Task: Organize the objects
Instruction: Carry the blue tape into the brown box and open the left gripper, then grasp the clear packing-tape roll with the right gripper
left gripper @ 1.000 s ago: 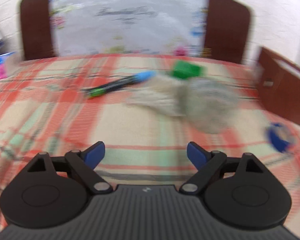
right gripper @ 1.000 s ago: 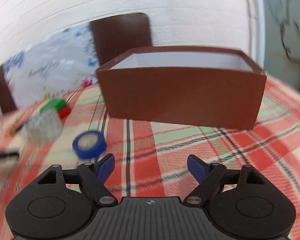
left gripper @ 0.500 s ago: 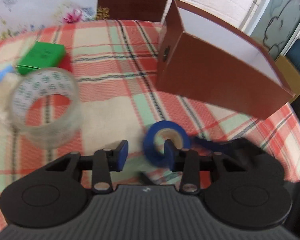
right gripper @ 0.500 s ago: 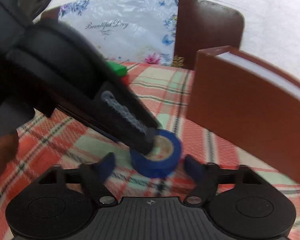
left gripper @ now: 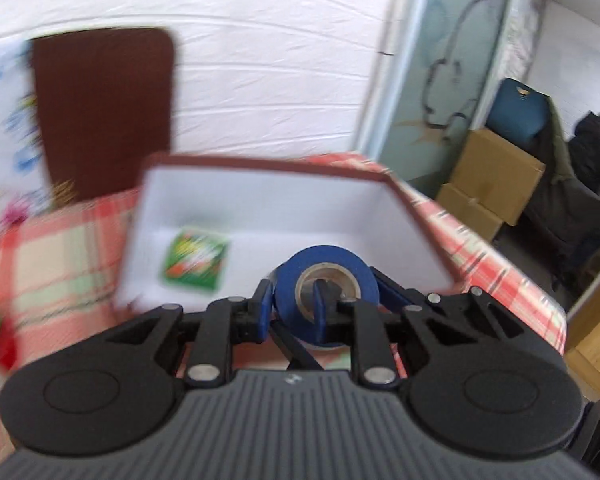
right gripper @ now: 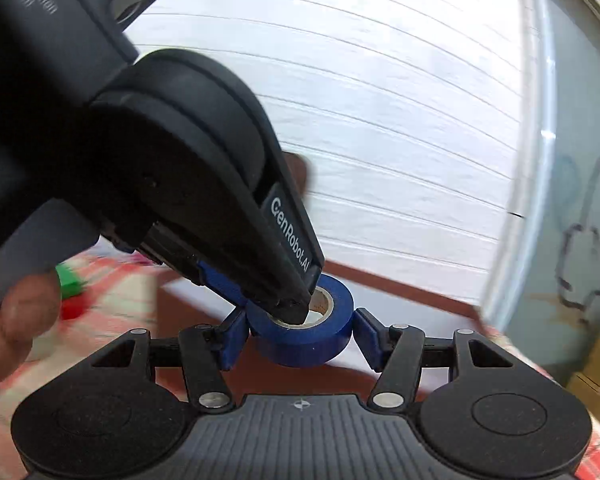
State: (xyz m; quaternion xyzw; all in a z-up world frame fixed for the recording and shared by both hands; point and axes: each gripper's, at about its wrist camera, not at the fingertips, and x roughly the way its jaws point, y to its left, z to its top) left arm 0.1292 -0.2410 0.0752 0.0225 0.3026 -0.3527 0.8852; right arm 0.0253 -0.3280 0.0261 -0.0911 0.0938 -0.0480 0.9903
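Note:
My left gripper (left gripper: 290, 312) is shut on a blue tape roll (left gripper: 342, 266), one finger inside its core and one outside, and holds it in the air in front of the brown box (left gripper: 260, 164). A green packet (left gripper: 194, 258) lies inside the box on its white floor. In the right wrist view the left gripper (right gripper: 292, 304) comes in from the upper left with the blue roll (right gripper: 312, 340). My right gripper (right gripper: 296, 338) has its blue pads on both sides of the roll, close to its wall; contact is unclear.
The box stands on a red plaid tablecloth (left gripper: 52, 256). A green and red object (right gripper: 70, 286) lies at the left. A brown chair back (left gripper: 104, 108) stands behind the table against a white wall. Cardboard boxes (left gripper: 496, 184) and a seated person (left gripper: 596, 152) are at the right.
My left gripper shut on the blue roll, lifted it off the cloth and swung right toward the box. My right gripper narrowed around the roll and rose with it.

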